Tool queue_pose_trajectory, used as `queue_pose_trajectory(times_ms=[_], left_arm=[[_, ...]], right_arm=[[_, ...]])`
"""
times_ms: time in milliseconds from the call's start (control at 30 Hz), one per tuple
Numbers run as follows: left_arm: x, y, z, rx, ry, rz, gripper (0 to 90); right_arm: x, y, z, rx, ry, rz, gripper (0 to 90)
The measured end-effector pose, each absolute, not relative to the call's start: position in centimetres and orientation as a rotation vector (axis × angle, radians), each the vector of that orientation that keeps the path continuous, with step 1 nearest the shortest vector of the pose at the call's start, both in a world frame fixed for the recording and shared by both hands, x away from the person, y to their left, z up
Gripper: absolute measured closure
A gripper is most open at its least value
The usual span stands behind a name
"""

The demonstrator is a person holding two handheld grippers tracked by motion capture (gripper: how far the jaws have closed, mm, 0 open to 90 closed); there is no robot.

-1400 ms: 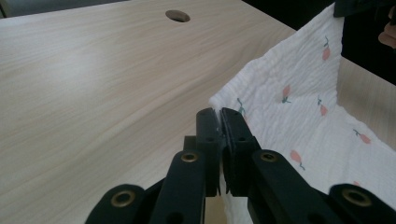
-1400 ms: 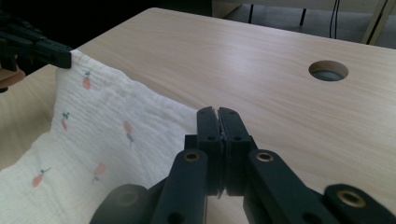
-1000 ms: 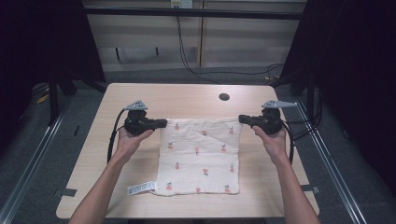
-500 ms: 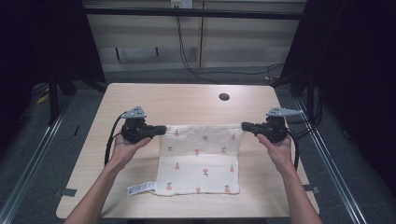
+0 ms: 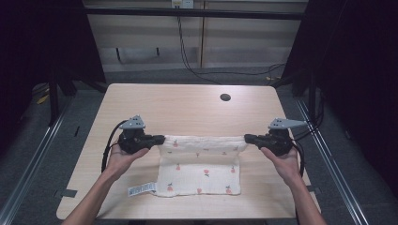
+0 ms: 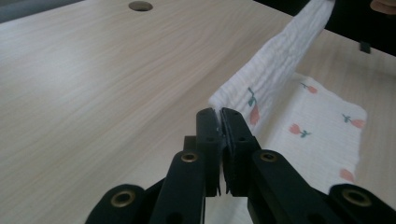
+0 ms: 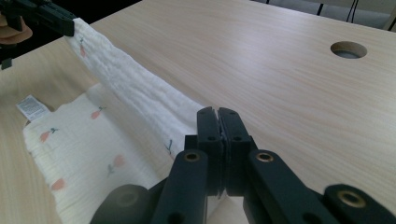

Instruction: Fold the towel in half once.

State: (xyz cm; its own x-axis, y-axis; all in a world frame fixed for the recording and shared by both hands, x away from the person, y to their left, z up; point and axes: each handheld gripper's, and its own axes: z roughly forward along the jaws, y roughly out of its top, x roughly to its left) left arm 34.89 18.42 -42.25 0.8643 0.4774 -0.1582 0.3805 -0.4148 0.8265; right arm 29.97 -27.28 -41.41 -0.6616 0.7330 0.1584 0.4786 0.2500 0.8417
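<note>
A small white label (image 5: pixel 141 189) juts from the cloth's lower left corner; its print is too small to read. The left tongs (image 5: pixel 159 139) clamp the white, fruit-printed cloth (image 5: pixel 199 172) at centre frame on the surface (image 5: pixel 187 105). Its lifted far edge runs left to right to the right tongs (image 5: pixel 247 138), clamped on the other corner.

Beyond the raised cloth (image 5: pixel 199 143) edge you have bare desk (image 5: pixel 178 105) to the far rim, broken by one round hole (image 5: pixel 225 97); the stretched cloth bars passage between your hands.
</note>
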Motion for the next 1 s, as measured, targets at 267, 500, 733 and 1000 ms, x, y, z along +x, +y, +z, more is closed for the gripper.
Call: queue_pose_trajectory(times_ms=[267,500,733,1000], left_arm=[[32.9,18.5,-42.9,2.067,0.602,0.100,86.7],[32.2,19.1,-44.9,2.095,0.625,0.070,86.6],[30.6,19.0,-45.6,2.156,0.610,0.056,84.7],[29.2,19.0,-47.4,2.194,0.592,-0.004,84.1]], right_arm=[[27.8,-26.5,-40.8,1.072,2.296,1.353,88.5],[26.3,-26.3,-42.3,1.078,2.340,1.343,88.5],[25.0,-26.2,-44.5,1.109,2.397,1.292,88.1],[23.8,-25.8,-46.1,1.123,2.438,1.234,86.8]])
